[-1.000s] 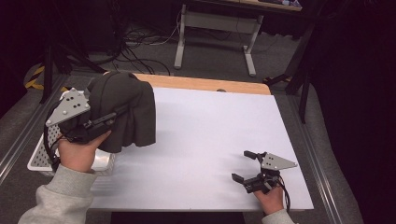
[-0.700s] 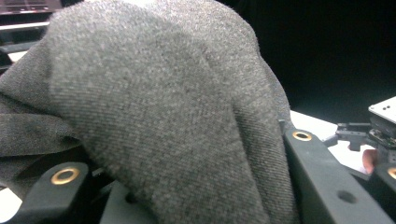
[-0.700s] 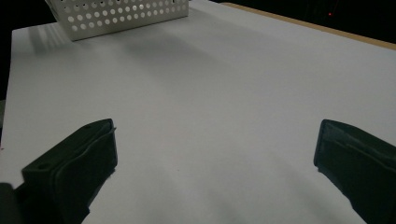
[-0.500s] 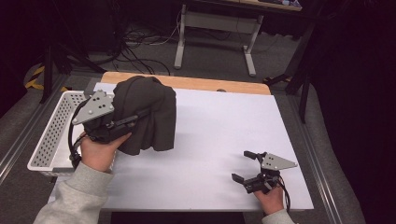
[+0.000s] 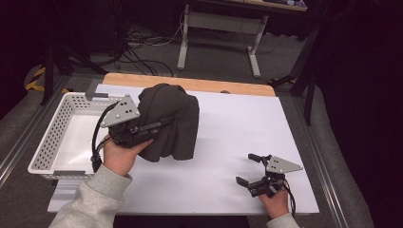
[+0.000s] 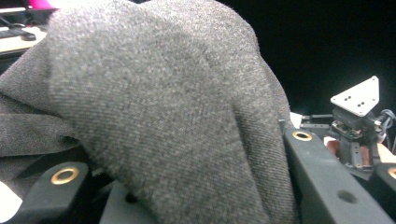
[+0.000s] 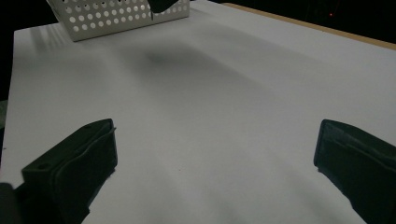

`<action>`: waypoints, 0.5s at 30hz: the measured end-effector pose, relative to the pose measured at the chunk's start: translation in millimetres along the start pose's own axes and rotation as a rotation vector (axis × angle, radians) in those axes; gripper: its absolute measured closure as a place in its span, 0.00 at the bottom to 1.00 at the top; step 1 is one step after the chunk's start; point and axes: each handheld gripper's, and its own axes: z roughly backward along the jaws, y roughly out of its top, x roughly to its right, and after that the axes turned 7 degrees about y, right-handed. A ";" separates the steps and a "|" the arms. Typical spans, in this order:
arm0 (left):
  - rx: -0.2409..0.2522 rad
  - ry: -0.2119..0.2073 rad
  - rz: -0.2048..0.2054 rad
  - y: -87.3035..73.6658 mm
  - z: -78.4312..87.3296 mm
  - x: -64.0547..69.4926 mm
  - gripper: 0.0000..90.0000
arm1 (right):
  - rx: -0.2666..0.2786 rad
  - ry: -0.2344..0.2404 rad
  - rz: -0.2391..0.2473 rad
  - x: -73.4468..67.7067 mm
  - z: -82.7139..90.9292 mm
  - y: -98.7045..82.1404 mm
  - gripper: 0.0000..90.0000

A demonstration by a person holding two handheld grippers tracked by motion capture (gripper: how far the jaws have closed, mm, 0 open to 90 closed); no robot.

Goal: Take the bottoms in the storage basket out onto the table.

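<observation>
White perforated basket [image 5: 52, 142] (left edge) on white table [image 5: 237, 137].

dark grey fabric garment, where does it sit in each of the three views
High view: the dark grey fabric garment hangs bunched left of centre, clamped by the left gripper, beside the white perforated plastic basket.
Left gripper view: it spreads over the left and centre of the picture, draped across the jaws.
Right gripper view: a dark scrap at the top edge is probably its hem.
Shared landmark: the basket, at top left in the right gripper view.

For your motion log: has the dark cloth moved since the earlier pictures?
Yes. The dark cloth, held in the left tongs, moved rightward, off the white basket.
</observation>
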 end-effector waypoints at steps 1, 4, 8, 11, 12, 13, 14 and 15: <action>0.001 -0.004 0.001 -0.3 -1.7 1.2 0.73 | 0.000 0.000 0.000 0.0 0.0 0.0 0.00; -0.002 -0.029 0.005 -1.5 -9.2 5.9 0.73 | 0.000 0.001 0.000 -0.1 0.0 0.0 0.00; -0.008 -0.047 0.005 -2.5 -15.0 9.7 0.73 | 0.000 0.000 0.000 -0.1 0.1 0.0 0.00; -0.014 -0.071 0.006 -4.3 -22.4 14.6 0.73 | 0.001 0.001 0.000 -0.1 0.3 -0.1 0.00; -0.013 -0.075 0.006 -4.9 -24.2 15.8 0.73 | 0.001 0.001 0.000 -0.1 0.3 -0.1 0.00; -0.013 -0.075 0.006 -4.9 -24.2 15.8 0.73 | 0.001 0.001 0.000 -0.1 0.3 -0.1 0.00; -0.014 -0.082 0.004 -5.4 -26.3 17.1 0.73 | 0.002 0.002 0.000 -0.1 0.3 -0.1 0.00; -0.018 -0.089 0.005 -5.8 -27.3 18.0 0.73 | 0.003 0.002 0.000 -0.1 0.3 0.0 0.00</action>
